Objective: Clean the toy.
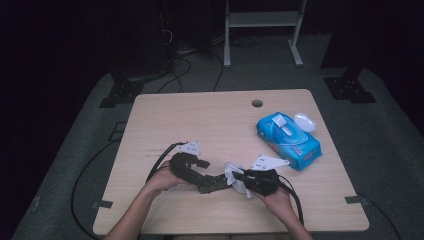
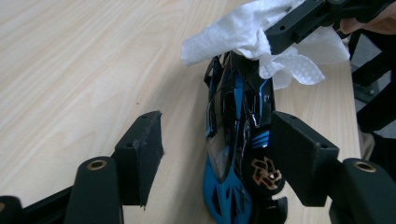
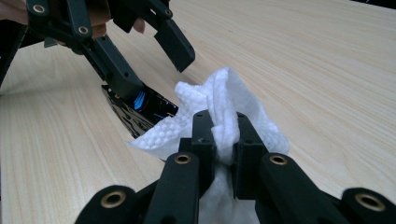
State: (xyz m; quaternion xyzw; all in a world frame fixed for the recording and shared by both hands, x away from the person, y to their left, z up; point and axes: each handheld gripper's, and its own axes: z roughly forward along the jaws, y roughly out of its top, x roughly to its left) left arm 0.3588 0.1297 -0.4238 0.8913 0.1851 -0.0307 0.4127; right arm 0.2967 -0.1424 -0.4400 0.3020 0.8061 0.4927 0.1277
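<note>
Near the pale wooden table's (image 1: 200, 115) front edge, the spread left gripper (image 2: 215, 154) is steadying a glossy blue-and-black toy car (image 2: 238, 140) while the right gripper (image 3: 223, 140), pinching a crumpled white wipe (image 3: 219, 100), is wiping it.

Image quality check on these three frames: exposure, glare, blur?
High view: the table is lit, the surroundings nearly black, small things soft. Left gripper view: the toy car is sharp with glossy highlights, the wipe bright but keeps its texture, the left gripper jaws slightly soft. Right gripper view: wipe weave crisp at the right gripper, far tabletop blurs.
</note>
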